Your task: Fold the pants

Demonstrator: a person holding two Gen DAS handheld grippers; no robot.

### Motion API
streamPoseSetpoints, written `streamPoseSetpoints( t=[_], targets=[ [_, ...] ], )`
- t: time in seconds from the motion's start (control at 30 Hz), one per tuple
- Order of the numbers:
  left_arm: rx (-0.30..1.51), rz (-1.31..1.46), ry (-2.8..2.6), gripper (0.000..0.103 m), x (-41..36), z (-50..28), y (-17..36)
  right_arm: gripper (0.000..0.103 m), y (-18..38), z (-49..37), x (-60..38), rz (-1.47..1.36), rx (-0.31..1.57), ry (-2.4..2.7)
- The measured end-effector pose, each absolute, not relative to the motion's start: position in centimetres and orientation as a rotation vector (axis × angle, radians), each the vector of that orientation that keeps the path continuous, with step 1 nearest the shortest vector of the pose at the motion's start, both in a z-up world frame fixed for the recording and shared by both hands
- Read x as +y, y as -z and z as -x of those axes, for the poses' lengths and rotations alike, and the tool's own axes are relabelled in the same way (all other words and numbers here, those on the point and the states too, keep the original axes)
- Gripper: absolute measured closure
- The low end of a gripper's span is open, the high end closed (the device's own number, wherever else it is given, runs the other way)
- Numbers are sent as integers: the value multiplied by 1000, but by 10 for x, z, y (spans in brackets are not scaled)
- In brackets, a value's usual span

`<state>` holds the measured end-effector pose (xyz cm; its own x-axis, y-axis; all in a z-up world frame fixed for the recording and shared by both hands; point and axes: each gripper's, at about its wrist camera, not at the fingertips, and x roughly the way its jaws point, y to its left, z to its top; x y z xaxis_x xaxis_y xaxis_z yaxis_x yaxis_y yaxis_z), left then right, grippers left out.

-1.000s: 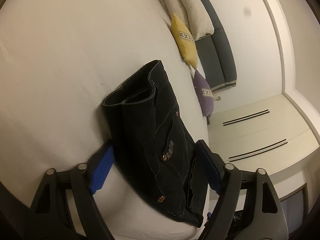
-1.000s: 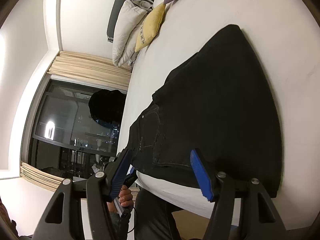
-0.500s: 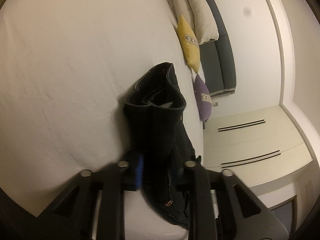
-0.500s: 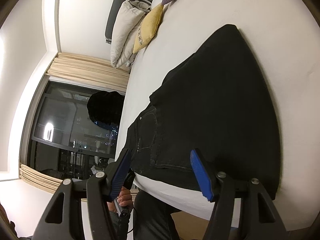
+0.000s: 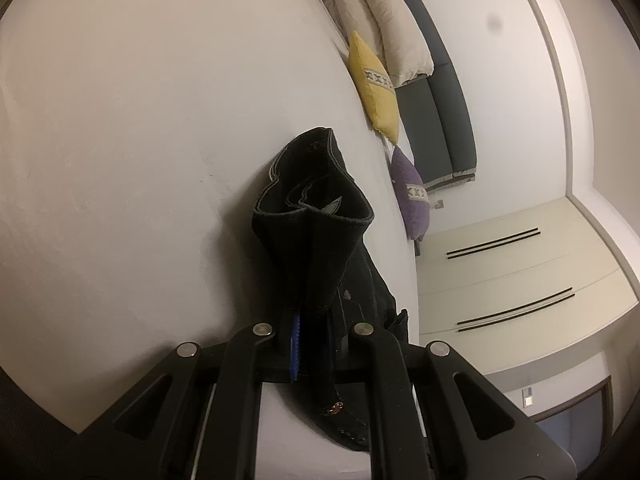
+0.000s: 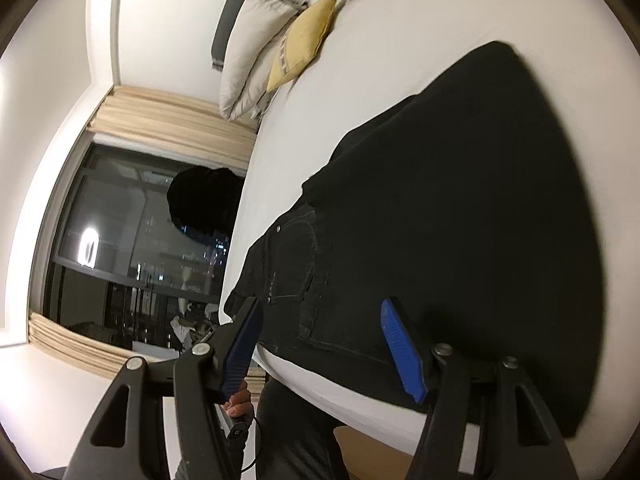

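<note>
A: Left wrist view. Change in the left tool [image 5: 310, 350] over the last second?

B: Spread either side of the waistband a second ago; now clenched on the black pants [image 5: 316, 236]. Blue pads nearly together, denim bunched between them and rising ahead of the tool as a raised fold. Open waistband edge at the far end of that fold, light stitching visible inside.

A: Position of the pants in this view?

B: On the white bed [image 5: 140, 120], near its edge, partly lifted off the sheet at the gripped end. Yellow cushion [image 5: 374, 88] and purple cushion [image 5: 412, 200] farther along the same edge, well apart from the garment.

A: Right wrist view. Any change in the right tool [image 6: 332, 344]?

B: None of note. Released, blue pads wide apart, same as a second ago. Hovering at the near bed edge, above the seat area with the back pocket. Contact with the fabric: cannot tell.

A: Pants here?

B: Spread flat and dark across the bed [image 6: 400, 60], one broad panel reaching away from the tool.

A: Meaning for the task?

B: Probably the grasp phase of a fold: one corner secured, second grasp not yet made. Likely next requirement: closure of the right tool on the near edge before any lift, to avoid a skewed fold.
</note>
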<state>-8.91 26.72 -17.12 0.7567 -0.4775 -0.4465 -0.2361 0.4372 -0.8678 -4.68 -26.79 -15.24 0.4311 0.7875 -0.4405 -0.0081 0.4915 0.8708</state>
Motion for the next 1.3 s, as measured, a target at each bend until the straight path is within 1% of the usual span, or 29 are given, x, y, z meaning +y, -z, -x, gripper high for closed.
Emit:
streamPoseSetpoints(
  t=[0.07,0.1,0.13,0.17,0.2,0.27,0.3,0.33,0.53,0.63,0.73,0.8,0.9,0.93,1.03,1.1,1.13,1.3],
  targets=[
    [733,1124,170,96,266,87,168,38,167,41,-261,-922,1063,-582],
    [732,1121,172,96,266,89,165,44,176,38,-258,-897,1109,-560],
    [730,1117,175,96,265,89,163,53,182,37,-254,-848,1137,-534],
    [729,1110,176,96,264,88,161,53,180,37,-253,-817,1141,-521],
    [728,1105,179,96,264,87,158,51,176,38,-254,-823,1139,-525],
    [724,1083,185,96,261,86,149,42,165,41,-259,-871,1112,-556],
    [721,1068,190,96,258,85,144,35,159,42,-262,-900,1085,-575],
    [716,1052,196,96,254,83,136,33,155,43,-265,-912,1068,-580],
    [689,923,240,96,230,71,94,32,153,44,-293,-1001,1019,-532],
    [680,827,301,96,198,58,64,31,159,48,-306,-1044,1016,-496],
    [687,674,406,96,138,44,33,30,160,52,-320,-1092,997,-475],
    [706,524,509,96,76,40,17,29,157,54,-330,-1110,976,-478],
    [760,302,648,96,-13,48,23,25,149,54,-346,-1133,938,-484],
    [783,242,692,96,-39,53,32,24,146,54,-353,-1134,926,-486],
    [876,152,750,96,-89,65,67,22,141,50,-365,-1120,922,-498],
    [930,145,758,96,-100,69,85,18,143,45,-368,-1120,948,-518],
    [927,133,758,96,-102,72,87,18,145,43,-368,-1115,962,-525],
    [884,66,742,96,-110,76,77,18,161,33,-359,-1101,1040,-513]
  ],
)
